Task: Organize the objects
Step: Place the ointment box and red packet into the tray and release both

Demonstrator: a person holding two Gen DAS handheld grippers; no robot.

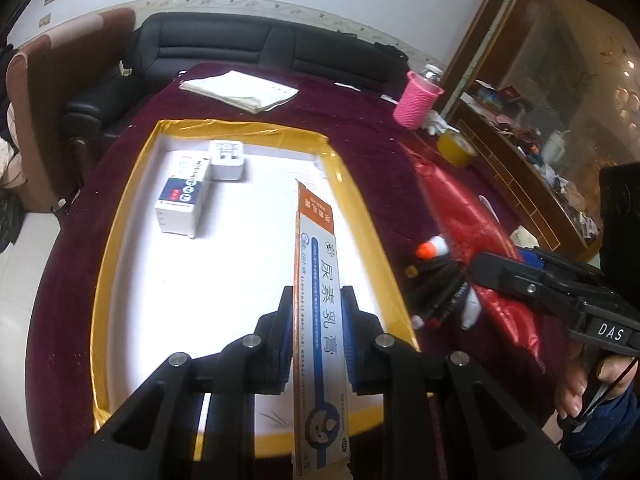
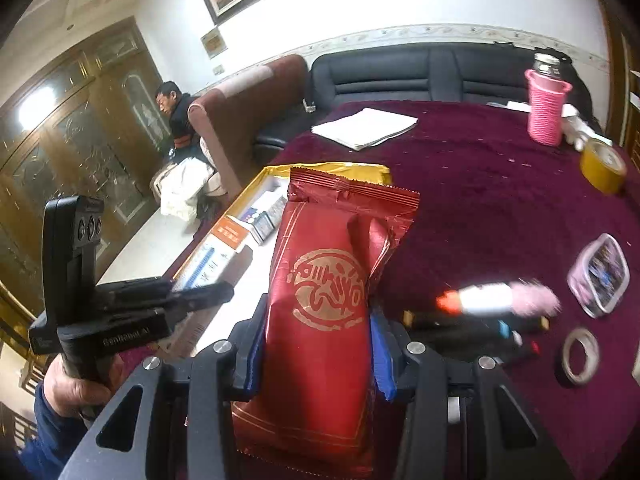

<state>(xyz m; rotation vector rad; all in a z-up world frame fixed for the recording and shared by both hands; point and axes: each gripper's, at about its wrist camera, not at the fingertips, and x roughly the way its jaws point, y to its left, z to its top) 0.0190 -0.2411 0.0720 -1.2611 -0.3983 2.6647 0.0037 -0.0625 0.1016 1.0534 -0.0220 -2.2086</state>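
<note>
2 claws grip: left claw [image 1: 316,340] ointment box [image 1: 318,280] (lengthwise), right claw [image 2: 316,344] red packet [image 2: 324,300].

Beside the yellow-rimmed white tray [image 1: 120,216], a gold-printed red packet [image 2: 320,300] and pink-sleeved bottle [image 2: 546,108] are showing on maroon cloth [image 2: 480,184].

Tray [image 1: 120,264] floor bare at centre, boxes [image 1: 184,196] crowding far-left corner, pens [image 1: 440,284] beside right rim.
</note>
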